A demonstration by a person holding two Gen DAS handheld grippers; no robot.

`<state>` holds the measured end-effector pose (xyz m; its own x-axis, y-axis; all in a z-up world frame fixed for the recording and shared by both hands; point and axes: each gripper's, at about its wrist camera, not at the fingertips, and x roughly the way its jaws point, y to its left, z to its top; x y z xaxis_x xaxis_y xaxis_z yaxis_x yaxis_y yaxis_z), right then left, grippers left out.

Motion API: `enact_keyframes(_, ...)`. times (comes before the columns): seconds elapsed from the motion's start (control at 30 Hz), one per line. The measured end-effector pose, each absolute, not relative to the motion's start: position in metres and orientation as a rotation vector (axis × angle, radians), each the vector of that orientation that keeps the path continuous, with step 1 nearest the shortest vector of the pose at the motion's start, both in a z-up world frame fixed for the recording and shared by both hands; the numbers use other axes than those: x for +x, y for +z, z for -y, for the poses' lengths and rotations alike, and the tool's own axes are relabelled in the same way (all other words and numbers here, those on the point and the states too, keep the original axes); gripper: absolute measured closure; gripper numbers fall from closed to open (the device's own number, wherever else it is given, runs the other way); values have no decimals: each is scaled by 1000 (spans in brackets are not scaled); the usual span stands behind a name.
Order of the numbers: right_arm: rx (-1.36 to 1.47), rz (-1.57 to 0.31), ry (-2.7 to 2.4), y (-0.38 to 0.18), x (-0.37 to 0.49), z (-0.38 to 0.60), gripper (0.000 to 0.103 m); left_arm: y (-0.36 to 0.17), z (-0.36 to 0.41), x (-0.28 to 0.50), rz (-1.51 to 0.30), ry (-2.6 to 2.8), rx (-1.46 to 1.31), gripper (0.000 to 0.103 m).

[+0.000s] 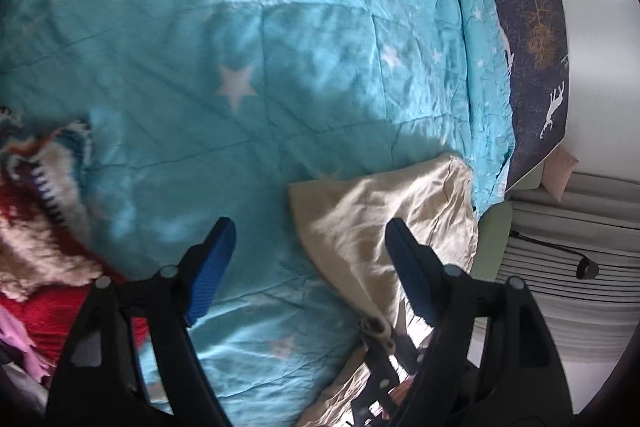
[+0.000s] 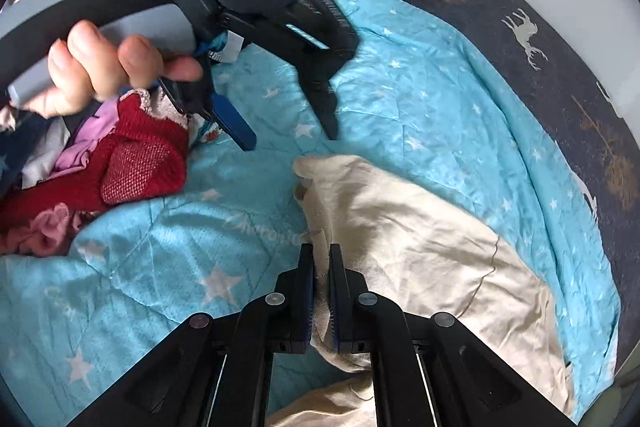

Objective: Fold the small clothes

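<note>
The beige garment point(image 2: 432, 247) lies on the turquoise star-print quilt point(image 2: 420, 99), its near edge hidden beneath the right gripper point(image 2: 321, 263), whose fingers are pinched on a fold of it. The pile of clothes point(image 2: 120, 155) at nine o'clock is cut off by the frame. A hand point(image 2: 100, 67) tilts the left gripper point(image 1: 310, 235) downward, fingers spread and empty above the quilt.

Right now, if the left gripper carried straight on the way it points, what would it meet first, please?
Probably the turquoise star-print quilt: the left gripper, open, has bare quilt between its fingers. The beige garment lies right beside that line, though depth is unclear.
</note>
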<state>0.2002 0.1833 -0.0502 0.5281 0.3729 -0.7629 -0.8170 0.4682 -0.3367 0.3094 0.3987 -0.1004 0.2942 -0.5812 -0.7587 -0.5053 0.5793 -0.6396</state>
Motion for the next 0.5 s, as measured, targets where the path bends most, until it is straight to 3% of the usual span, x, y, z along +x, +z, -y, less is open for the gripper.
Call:
enact_keyframes(0.23,-766,-662,803,-50,198,-181,98,-119,-387,317,-1386,-59,-1097,27)
enact_keyframes(0.3,-760,-663,804,-50,202,-180,98,-122,-384,319,-1373,-66,-1099,44)
enact_keyframes(0.33,-753,-664,805,-49,202,-180,98,-124,-380,321,-1381,-85,-1090,73)
enact_keyframes(0.37,-745,-665,806,-49,203,-180,98,-127,-376,324,-1397,-106,-1091,95)
enact_keyframes(0.5,-726,-661,806,-46,204,-179,98,-117,-371,327,-1368,-78,-1051,98)
